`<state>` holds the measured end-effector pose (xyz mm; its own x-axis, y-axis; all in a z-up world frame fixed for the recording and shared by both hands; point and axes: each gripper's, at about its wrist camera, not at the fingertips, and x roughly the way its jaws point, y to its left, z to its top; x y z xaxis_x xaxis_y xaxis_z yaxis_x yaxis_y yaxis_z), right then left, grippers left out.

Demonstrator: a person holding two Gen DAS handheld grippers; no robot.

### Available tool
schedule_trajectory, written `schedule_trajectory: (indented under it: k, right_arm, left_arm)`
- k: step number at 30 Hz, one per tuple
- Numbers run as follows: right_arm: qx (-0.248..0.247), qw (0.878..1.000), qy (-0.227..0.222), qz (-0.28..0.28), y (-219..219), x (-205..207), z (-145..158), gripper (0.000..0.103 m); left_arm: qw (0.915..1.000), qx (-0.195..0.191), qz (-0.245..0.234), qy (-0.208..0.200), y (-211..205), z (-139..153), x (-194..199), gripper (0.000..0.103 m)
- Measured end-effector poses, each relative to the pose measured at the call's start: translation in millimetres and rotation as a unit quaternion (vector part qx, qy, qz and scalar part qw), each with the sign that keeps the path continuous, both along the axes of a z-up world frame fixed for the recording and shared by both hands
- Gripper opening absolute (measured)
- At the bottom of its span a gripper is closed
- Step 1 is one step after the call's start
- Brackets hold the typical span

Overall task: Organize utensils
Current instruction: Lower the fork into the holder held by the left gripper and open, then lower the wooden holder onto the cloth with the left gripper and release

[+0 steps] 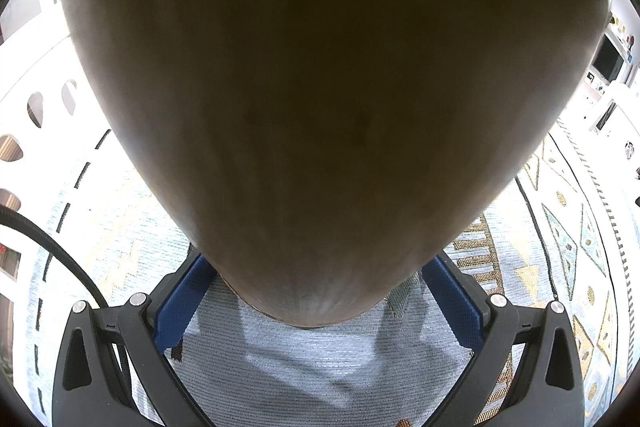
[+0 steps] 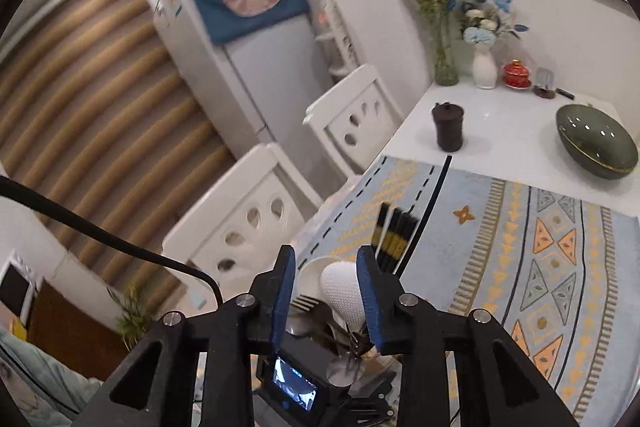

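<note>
White holder (image 2: 320,277), chopsticks (image 2: 394,235), fork (image 2: 306,303), spoons (image 2: 345,371) inside

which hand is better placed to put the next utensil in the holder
Right, probably. The right claw stands open and empty just above the utensil holder, beside the chopsticks. The left claw is shut on the brown holder body, steadying it.
</note>
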<state>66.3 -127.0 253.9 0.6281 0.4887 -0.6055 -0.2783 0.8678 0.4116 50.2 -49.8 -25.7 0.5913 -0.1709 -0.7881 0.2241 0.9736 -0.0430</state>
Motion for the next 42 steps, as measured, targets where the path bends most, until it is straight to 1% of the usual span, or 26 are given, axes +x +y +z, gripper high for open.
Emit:
schedule_trajectory:
  k: [3,7,10,12,14,22,26,29,31,37,40,42]
  right_arm:
    - [0.018,1.0,0.002,-0.021,-13,-8,4,0.033]
    - [0.044,0.998,0.012,-0.051,-31,-24,5,0.041]
    - [0.072,0.995,0.009,-0.063,-43,-40,7,0.041]
    - [0.08,0.994,0.009,-0.079,-49,-49,9,0.045]
    - [0.086,0.991,0.006,-0.097,-56,-60,10,0.052]
    - [0.092,0.987,0.023,-0.128,-71,-89,2,0.053]
    - [0.094,0.985,0.037,-0.139,-80,-103,-10,0.054]
    - [0.1,0.984,0.054,-0.14,-88,-109,-22,0.054]
    - [0.09,0.983,0.068,-0.142,-91,-113,-32,0.054]
    - [0.019,0.985,0.089,-0.148,-92,-131,-51,0.054]
    - [-0.01,0.985,0.097,-0.143,-89,-139,-61,0.054]
    - [-0.045,0.984,0.102,-0.139,-86,-144,-70,0.054]
  left_arm:
    - [1.0,0.001,0.0,0.0,-1,0,0,0.102]
    - [1.0,0.002,0.001,0.0,-2,0,0,0.102]
    - [1.0,0.004,0.003,-0.001,-3,0,0,0.102]
    - [1.0,0.006,0.004,-0.001,-4,0,0,0.102]
    - [1.0,0.007,0.005,-0.002,-4,0,-1,0.102]
    - [0.9999,0.01,0.01,-0.009,-9,5,-7,0.102]
    - [0.9995,0.016,0.017,-0.019,-11,6,-11,0.102]
    - [0.9993,0.022,0.024,-0.017,-13,8,-17,0.102]
    - [0.9992,0.026,0.029,-0.013,-16,7,-22,0.102]
    - [0.9985,0.038,0.039,-0.008,-24,12,-43,0.102]
    - [0.9981,0.038,0.048,-0.007,-29,22,-61,0.102]
    - [0.9982,0.033,0.05,-0.009,-32,28,-73,0.102]
